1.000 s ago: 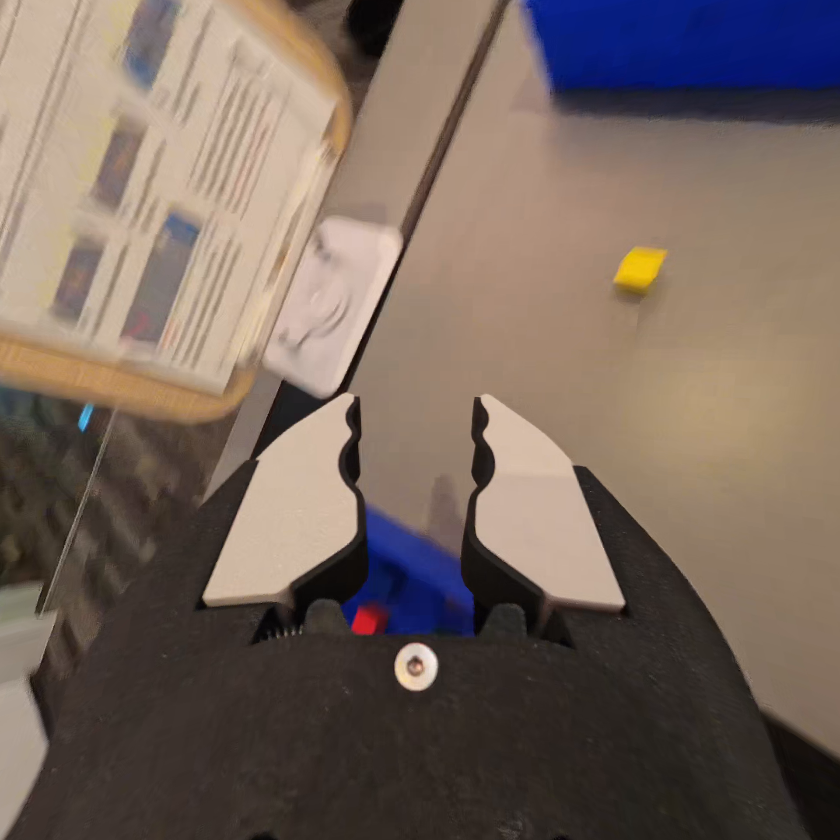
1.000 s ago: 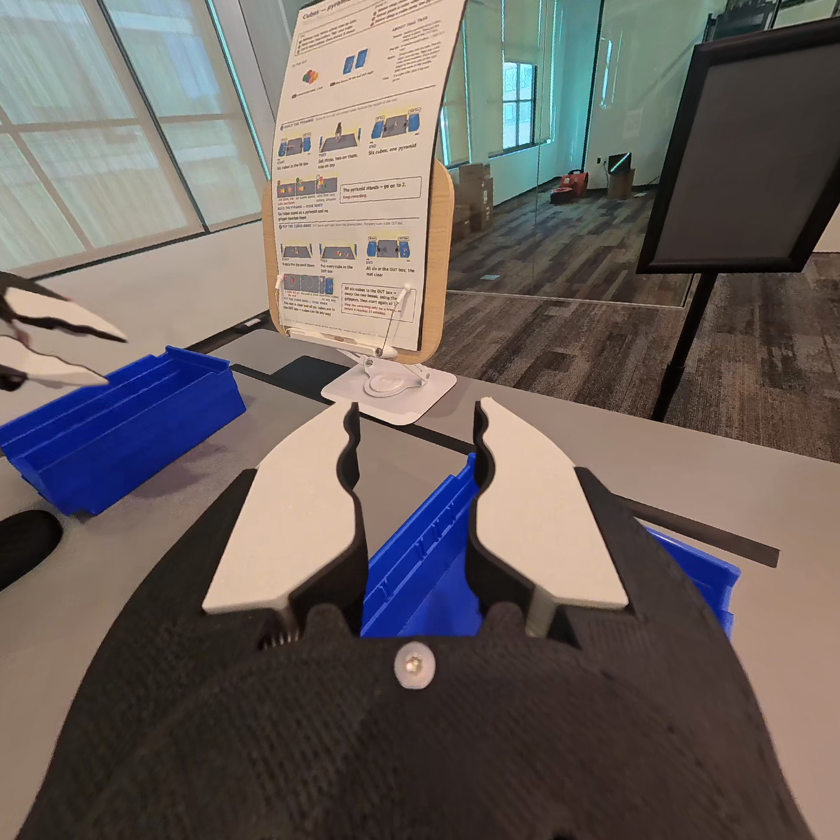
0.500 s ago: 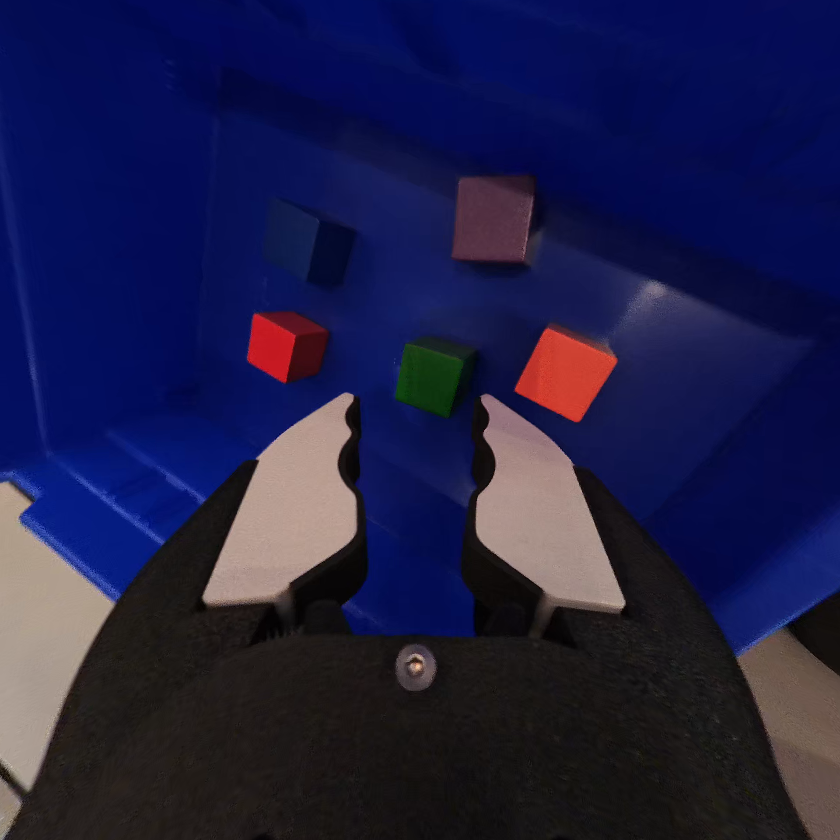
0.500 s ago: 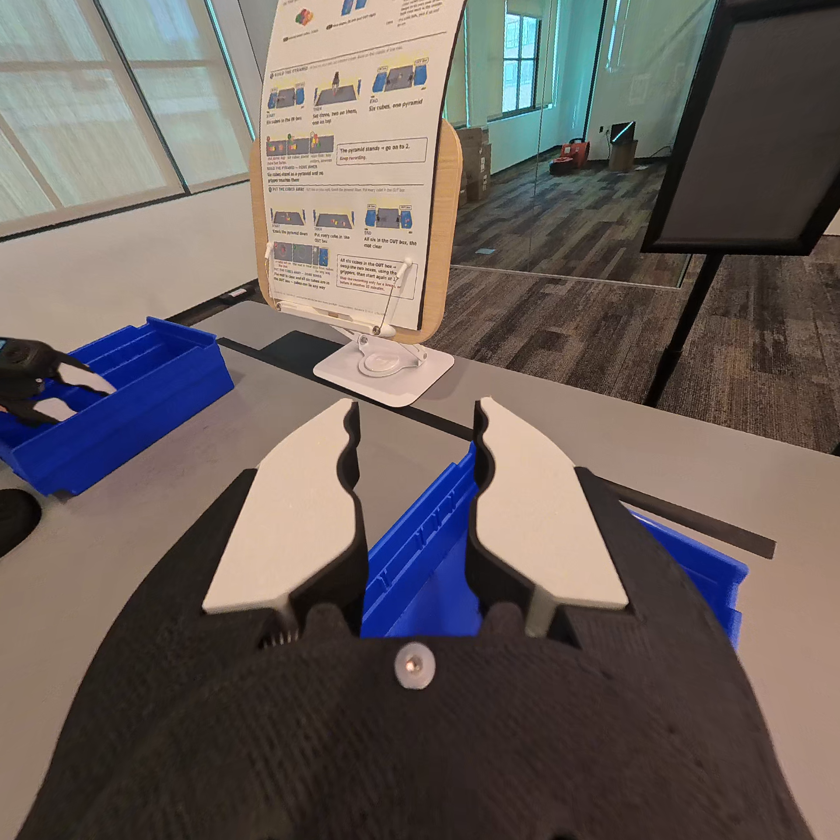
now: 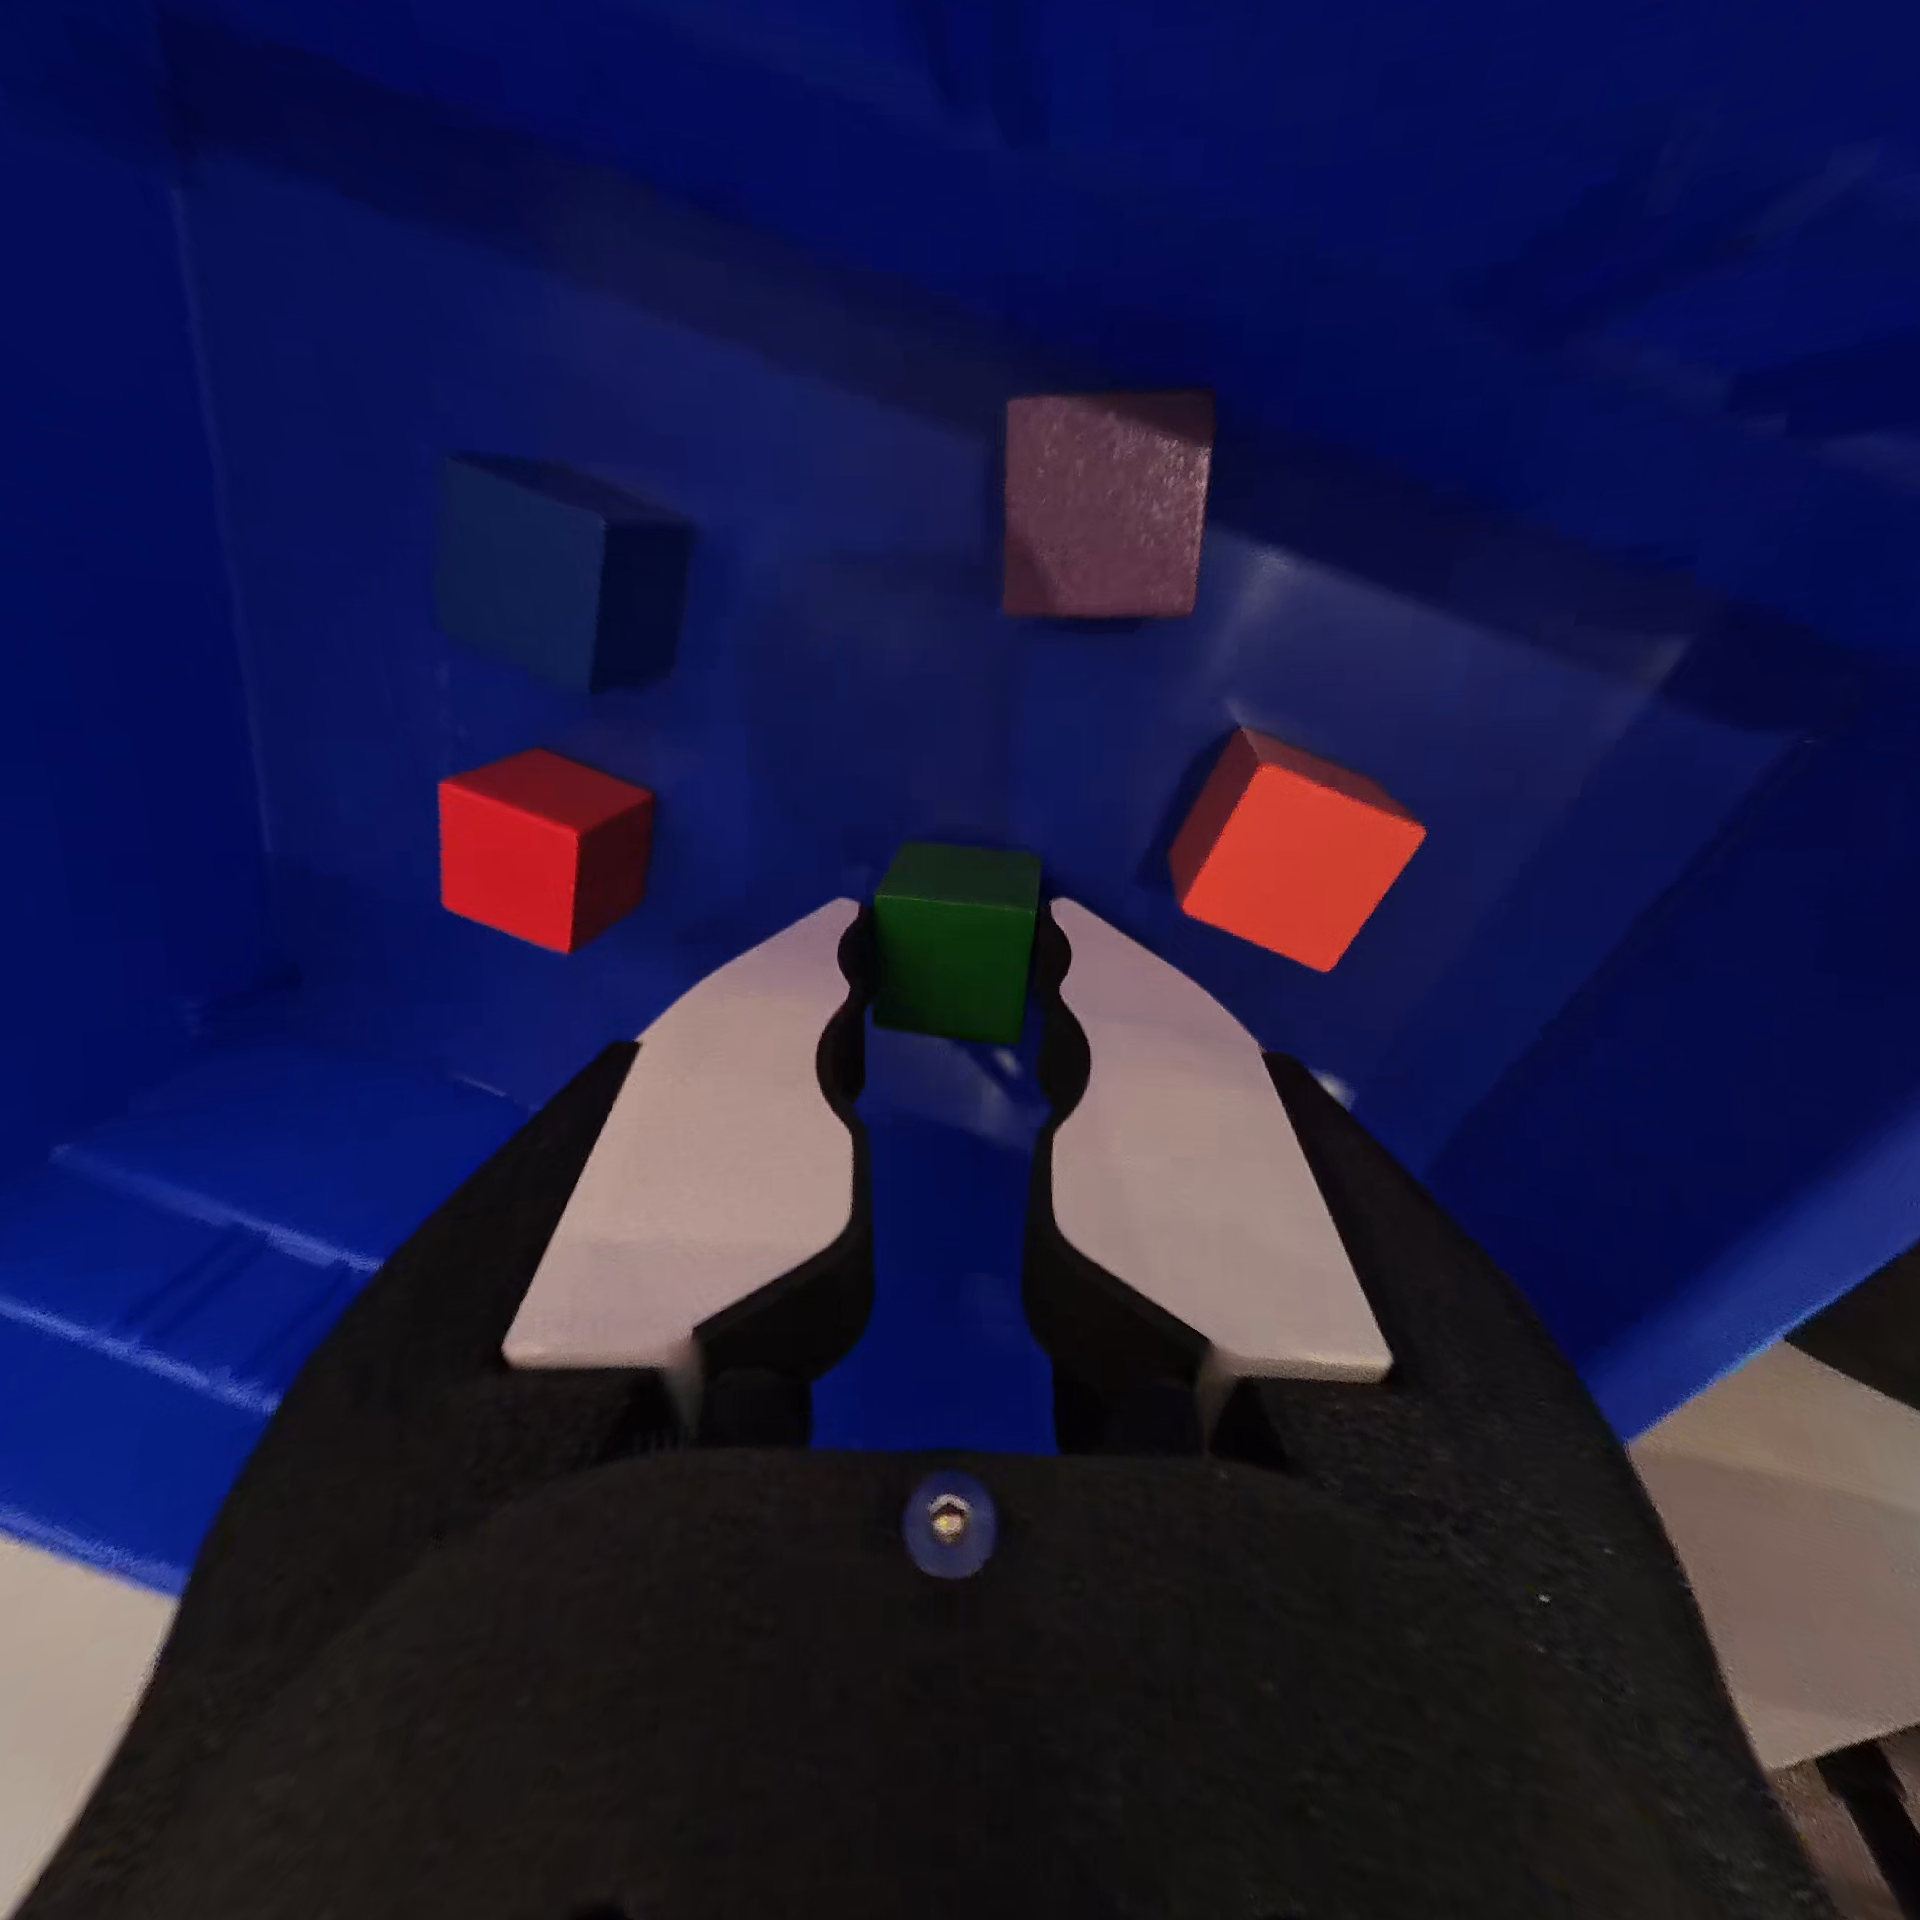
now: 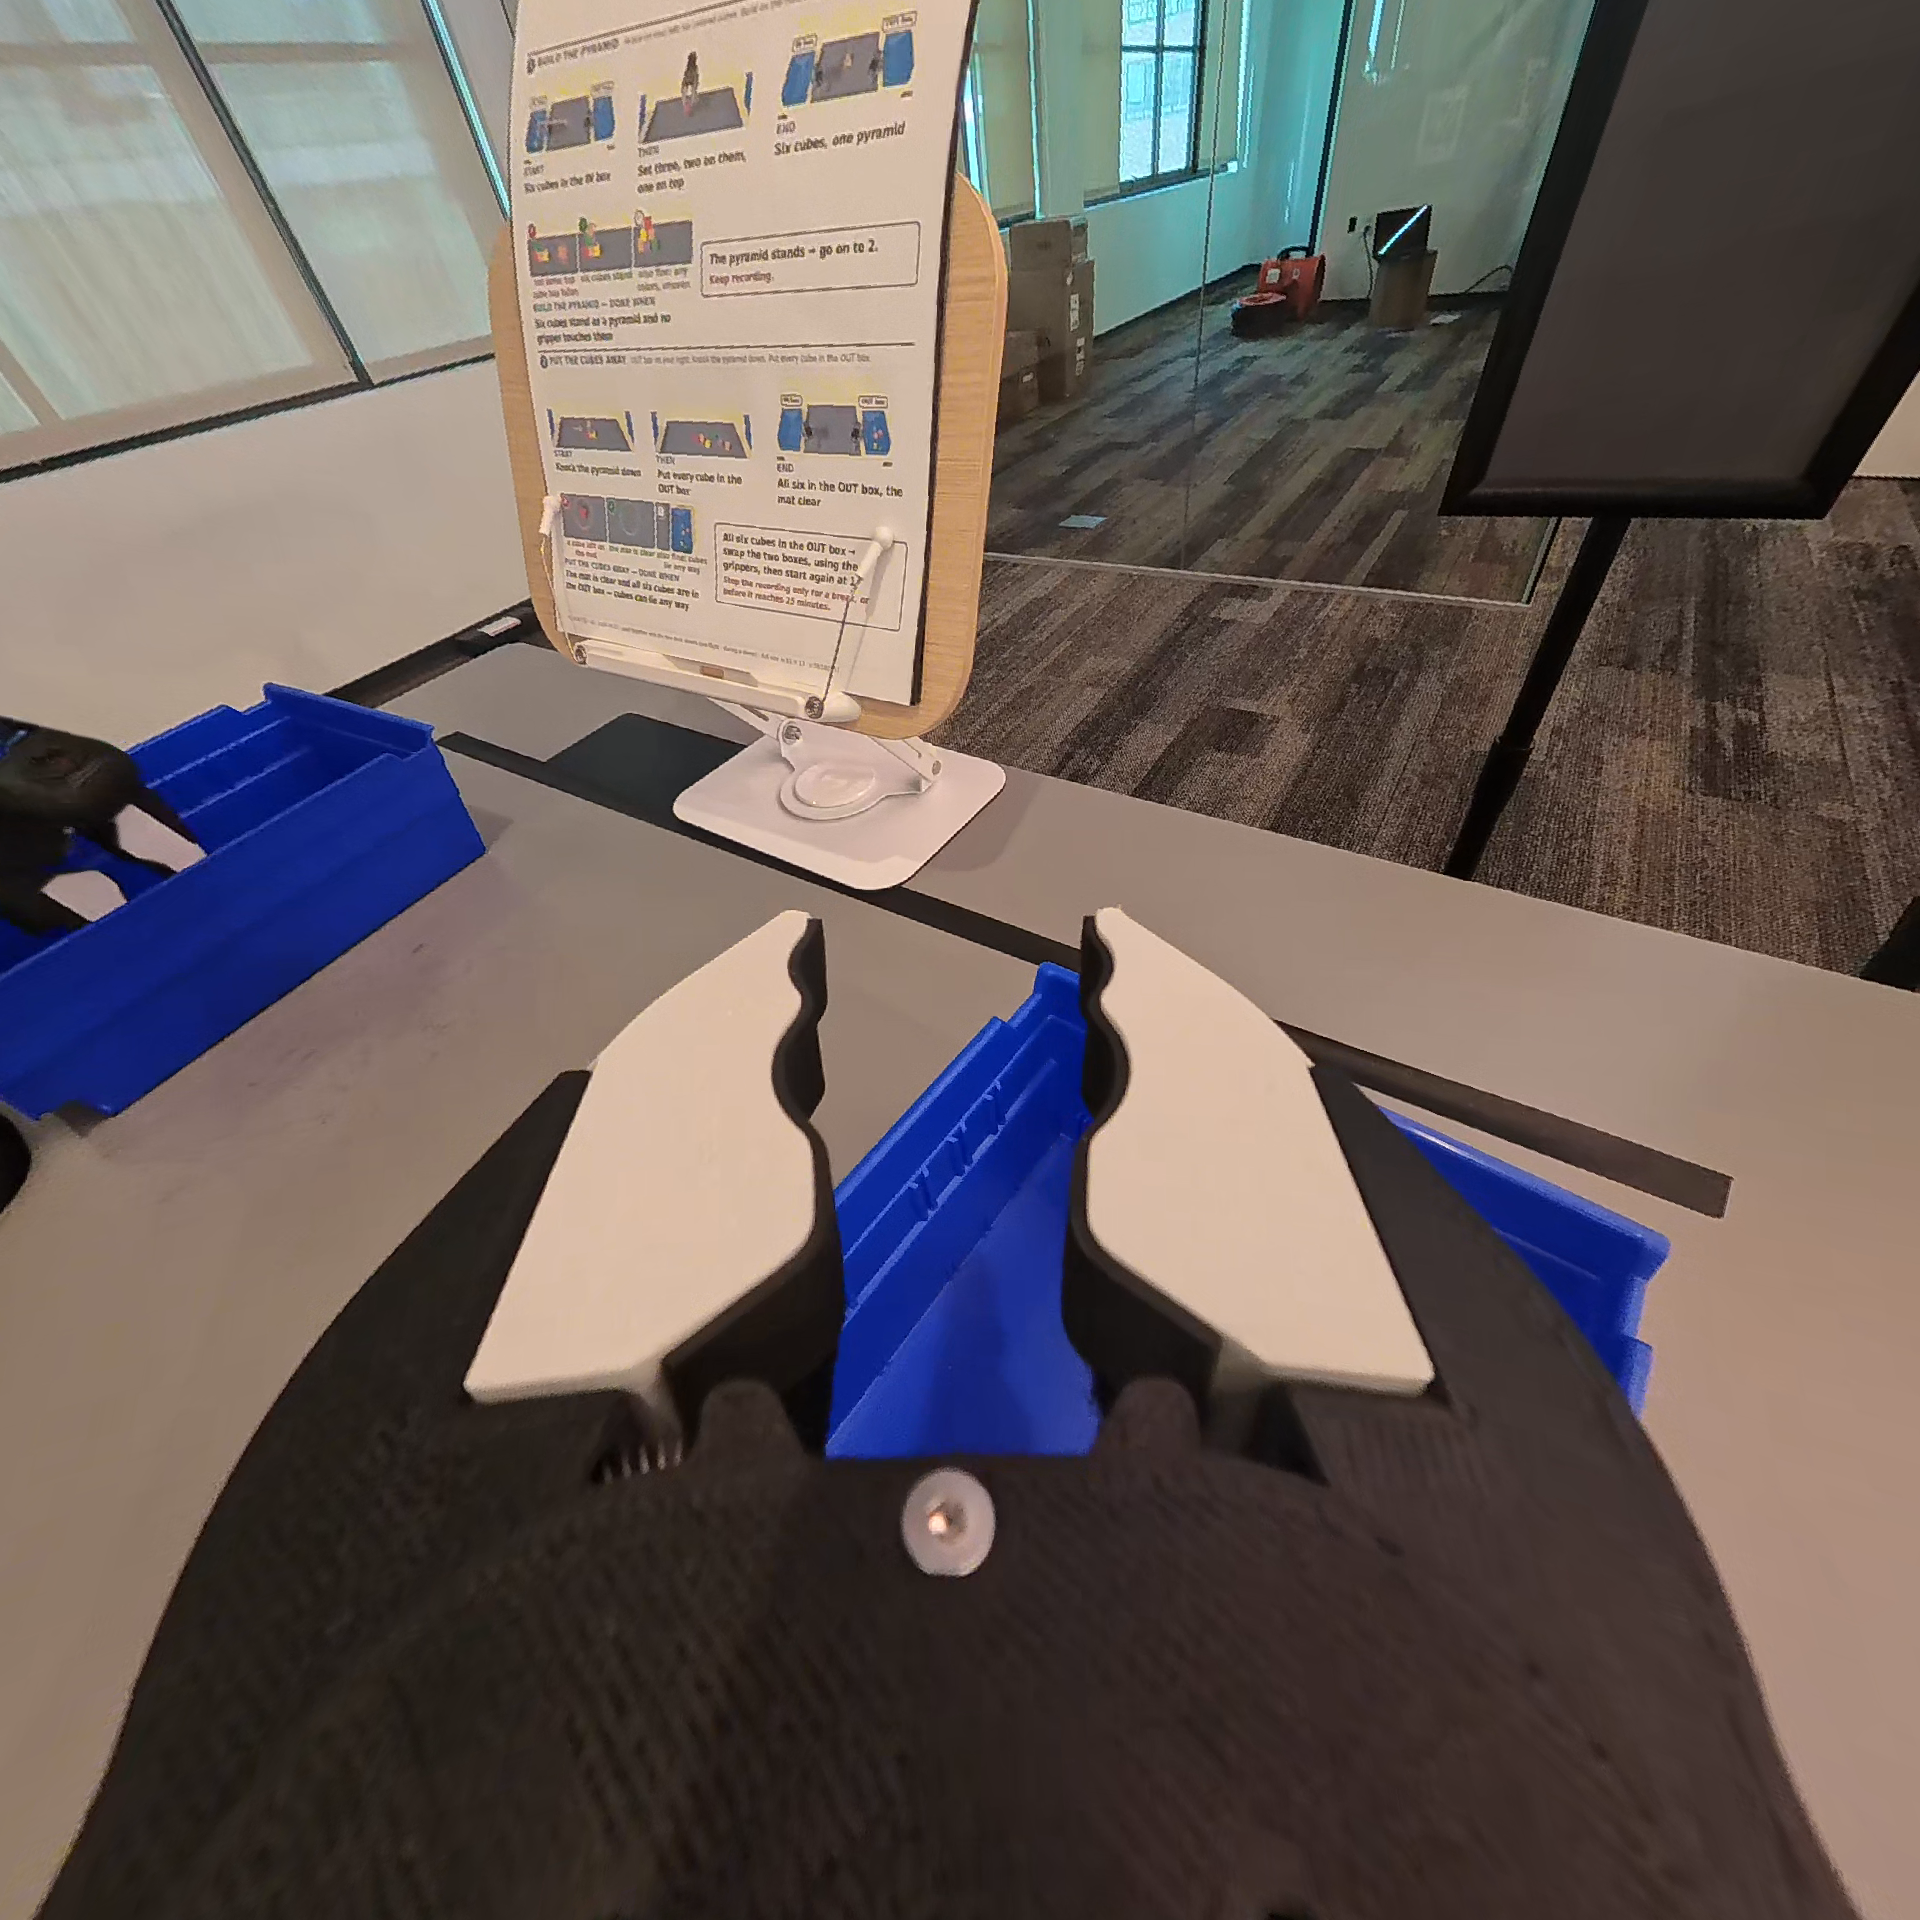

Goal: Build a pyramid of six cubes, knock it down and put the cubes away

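Only leftward: green cube [image 5: 956, 940] between gripper [image 5: 954, 920] fingertips.

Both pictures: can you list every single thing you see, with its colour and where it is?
green cube: one, green, between the left gripper's fingers, in the bin
red cube: one, red, bin floor, left
orange cube: one, orange, bin floor, right
blue cube: one, dark blue, far left
purple cube: one, purple, far right
bins: two, blue, table's left and under the right gripper
instruction sheet: one, white, on a stand
table: one, grey
left gripper: black and grey, around the green cube
right gripper: black and grey, open
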Motion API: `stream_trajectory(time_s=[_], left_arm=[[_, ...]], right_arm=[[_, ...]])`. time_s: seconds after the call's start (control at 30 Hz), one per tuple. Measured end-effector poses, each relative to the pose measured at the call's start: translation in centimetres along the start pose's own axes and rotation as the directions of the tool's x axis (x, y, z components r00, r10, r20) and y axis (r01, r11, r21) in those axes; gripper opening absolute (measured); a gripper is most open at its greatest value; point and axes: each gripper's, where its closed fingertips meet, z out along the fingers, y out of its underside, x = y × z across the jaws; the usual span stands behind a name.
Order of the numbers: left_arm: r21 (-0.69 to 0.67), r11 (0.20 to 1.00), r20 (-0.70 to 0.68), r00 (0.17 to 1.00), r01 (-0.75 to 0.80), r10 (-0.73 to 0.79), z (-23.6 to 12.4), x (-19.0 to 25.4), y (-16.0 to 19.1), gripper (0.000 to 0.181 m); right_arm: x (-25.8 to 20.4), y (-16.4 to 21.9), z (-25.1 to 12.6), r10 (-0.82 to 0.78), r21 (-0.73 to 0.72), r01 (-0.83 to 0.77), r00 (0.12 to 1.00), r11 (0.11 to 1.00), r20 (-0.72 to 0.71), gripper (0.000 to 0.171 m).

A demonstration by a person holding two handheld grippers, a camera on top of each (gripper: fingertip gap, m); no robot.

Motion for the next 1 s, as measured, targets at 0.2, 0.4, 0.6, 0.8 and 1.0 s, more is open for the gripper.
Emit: stream_trajectory(time_s=[0.2,0.4,0.6,0.8,1.0], left_arm=[[0.194,0.981,0.232,0.972,-0.021,-0.025,-10.1,-2.5,-3.8,0.029],[0.451,0.877,0.120,0.985,-0.164,0.123,-17.8,6.8,-18.5,0.029],[0.263,0.886,0.118,0.924,-0.381,0.363,-7.7,13.3,-27.0,0.028],[0.134,0.899,0.092,0.908,-0.417,0.408,-1.6,14.4,-30.2,0.028],[0.108,0.903,0.047,0.910,-0.415,0.412,-0.4,14.9,-31.6,0.028]], right_arm=[[0.1,-0.1,0.3,0.000,0.001,0.000,1.000,1.000,0.001,0.047],[-0.4,0.1,0.7,-0.017,-0.016,0.017,1.000,1.000,0.006,0.047],[-1.4,-0.1,0.5,-0.035,-0.015,0.036,0.999,0.999,0.028,0.047],[-2.2,-0.8,0.0,-0.038,0.016,0.037,0.998,0.999,0.056,0.047],[-2.0,-1.0,-0.4,-0.018,0.038,0.015,0.997,0.999,0.074,0.047]])
